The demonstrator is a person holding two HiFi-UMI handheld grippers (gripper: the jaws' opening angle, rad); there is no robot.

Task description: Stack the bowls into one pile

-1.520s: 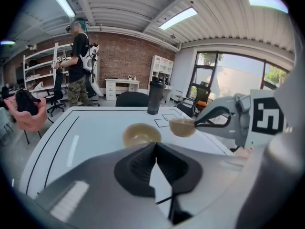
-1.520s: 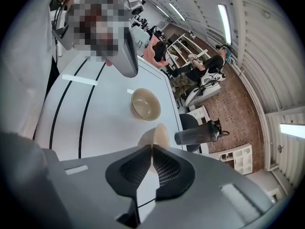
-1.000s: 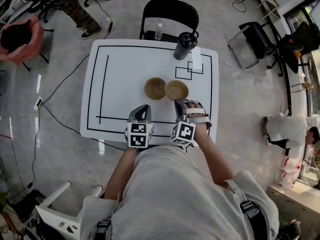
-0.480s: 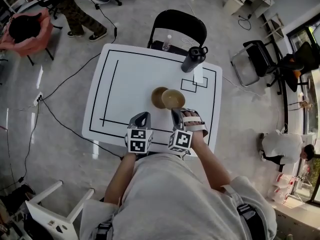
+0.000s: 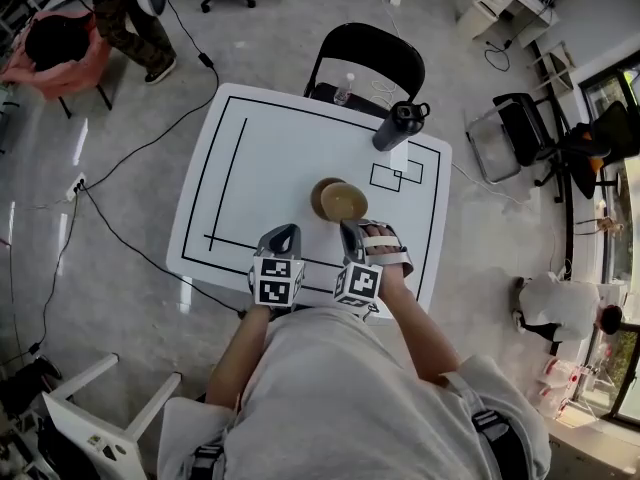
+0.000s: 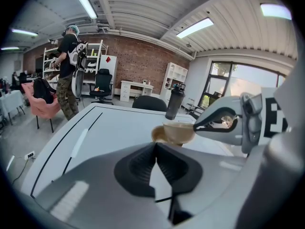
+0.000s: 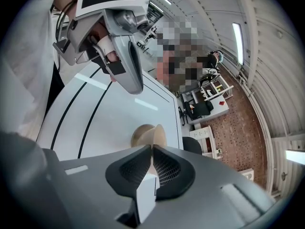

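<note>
my right gripper (image 7: pixel 151 148) had its jaws pressed together on the near rim of a tan bowl (image 5: pixel 349 204) — in the right gripper view the thin edge of the bowl ran straight up out of the closed pads. seen from the left gripper view, that bowl hung lifted off the white table (image 5: pixel 270 168), level, with the right jaw tip at its rim. the second bowl (image 5: pixel 322 196) sat on the table just behind and to the left of it, and in the head view the held bowl overlapped its right side.

my left gripper (image 6: pixel 156 144) had its jaws shut too, with nothing between them — it was held low over the table's near edge, just left of the right gripper and short of both bowls.

a dark bottle (image 5: pixel 397 126) stood near the far right corner of the table, beside some black rectangles marked on the top, and a black chair (image 5: pixel 365 53) stood behind the far edge.
</note>
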